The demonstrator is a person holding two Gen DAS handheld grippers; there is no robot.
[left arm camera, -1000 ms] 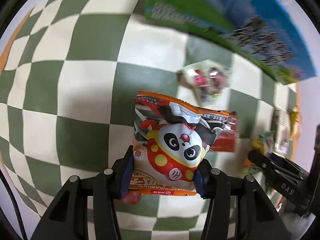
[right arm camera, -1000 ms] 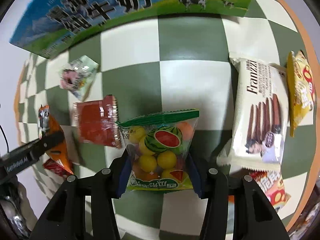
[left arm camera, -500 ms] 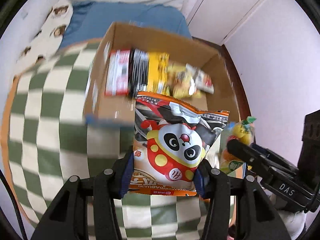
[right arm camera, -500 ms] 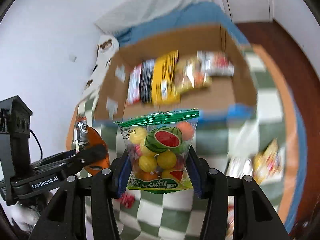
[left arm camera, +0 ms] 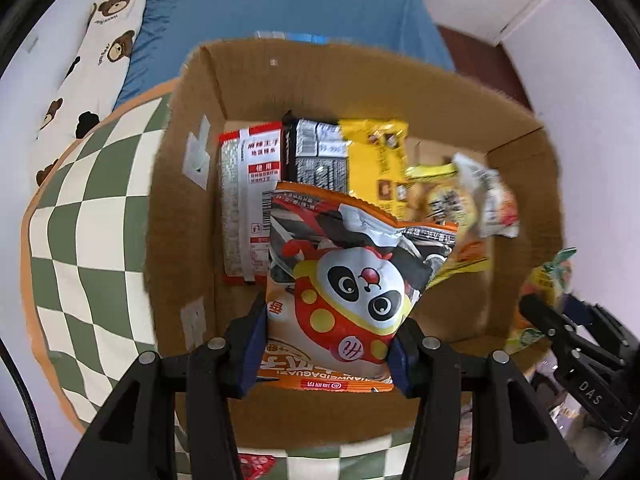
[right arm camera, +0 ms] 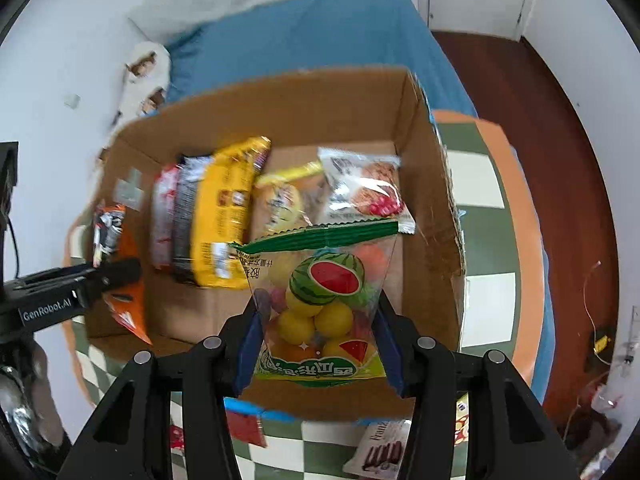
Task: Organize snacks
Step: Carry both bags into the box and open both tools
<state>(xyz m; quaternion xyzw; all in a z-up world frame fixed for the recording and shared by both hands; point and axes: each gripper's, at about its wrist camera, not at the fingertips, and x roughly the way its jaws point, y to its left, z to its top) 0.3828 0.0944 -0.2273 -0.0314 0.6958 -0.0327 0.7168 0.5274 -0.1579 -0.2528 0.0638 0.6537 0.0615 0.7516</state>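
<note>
Over the open brown cardboard box (left arm camera: 188, 216) on the green-and-white checkered tablecloth (left arm camera: 80, 208): both grippers are loaded.

Left gripper (left arm camera: 326, 354): jaws closed narrow on the lower part of the orange snack bag printed with a cartoon panda (left arm camera: 352, 280). Blue-padded fingers (left arm camera: 252, 344) press its two sides. Bag upright, hanging above the near-left part of the box interior, not touching the floor of the box as far as visible.

Right gripper (right arm camera: 318, 350): jaws closed narrow on the clear fruit-candy bag with green sealed top and watermelon print (right arm camera: 320, 300). Bag upright, over the near-right part of the box (right arm camera: 436, 200).

Box contents, left to right in the left wrist view: red-and-white flat packet (left arm camera: 244, 200) against the left wall, black-and-silver packet (left arm camera: 320, 156) beside it, tall yellow packet (left arm camera: 376, 164), small yellow wrapped snack (left arm camera: 448, 200), white packet with a biscuit picture (left arm camera: 492, 204). First three stand side by side, touching. The last two are blurred.

Right wrist view: the left gripper appears at left edge with the orange bag (right arm camera: 120, 276) in it, at the box's left wall. A brown-and-white Franzzi wafer packet (right arm camera: 380, 452) and a red packet (right arm camera: 244, 428) lie on the cloth just outside the near wall.

Background: blue bedsheet (left arm camera: 288, 4), white bear-print pillow (left arm camera: 92, 52), dark red wooden floor (right arm camera: 560, 160).
</note>
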